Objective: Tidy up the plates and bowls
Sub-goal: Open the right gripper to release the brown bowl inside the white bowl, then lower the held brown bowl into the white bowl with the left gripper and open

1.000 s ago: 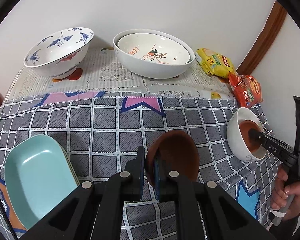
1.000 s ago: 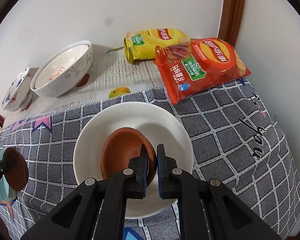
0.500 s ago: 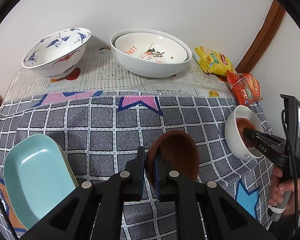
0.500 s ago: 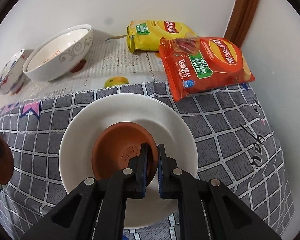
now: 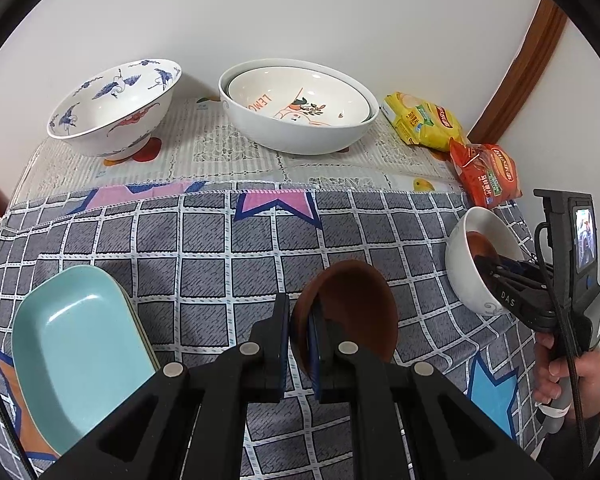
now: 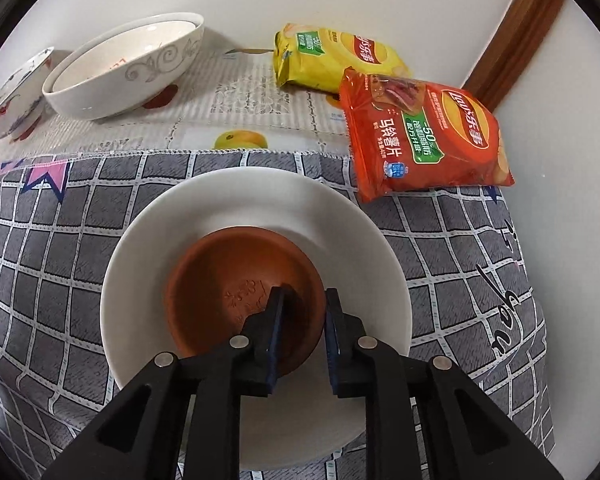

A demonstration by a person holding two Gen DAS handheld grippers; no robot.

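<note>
Your left gripper (image 5: 298, 320) clamps the rim of a brown saucer (image 5: 356, 312) above the checked cloth (image 5: 204, 248). Your right gripper (image 6: 302, 320) is parted, its fingers straddling the rim of a second brown saucer (image 6: 236, 292) lying inside a white bowl (image 6: 180, 236). Beyond sit an orange crisp packet (image 6: 424, 136) and a yellow one (image 6: 336, 60).

Matt, unglazed-looking brown clay saucer (image 6: 240, 304) in a glossy white ceramic bowl (image 6: 256, 208). Woven checked cloth (image 5: 204, 240), lower frame. Shiny foil crisp packets (image 6: 424, 136), upper right. Grippers: matt black plastic.
</note>
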